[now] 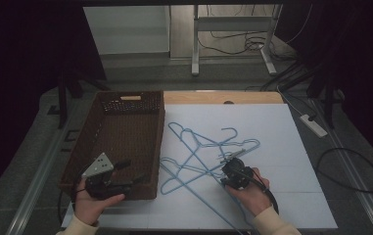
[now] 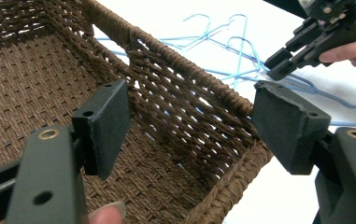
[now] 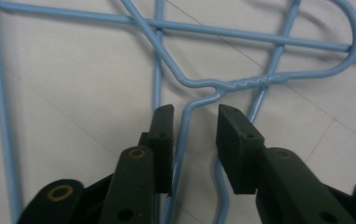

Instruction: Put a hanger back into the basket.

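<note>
In the high view, a loose heap of thin blue wire hangers is seen lying crossed over one another on the white tabletop, just right of a brown woven basket; the right tool is lowered onto the heap, while the left tool is held over the basket's near corner. In the left gripper view, the left tool is held wide apart, nothing between its jaws, astride the basket wall. In the right gripper view, the right tool is narrowed around one hanger wire just below its twisted neck, the pads not yet pressing. The hangers are judged light, stiff, slippery and easily snagged; a hold beside the twist is judged best.
</note>
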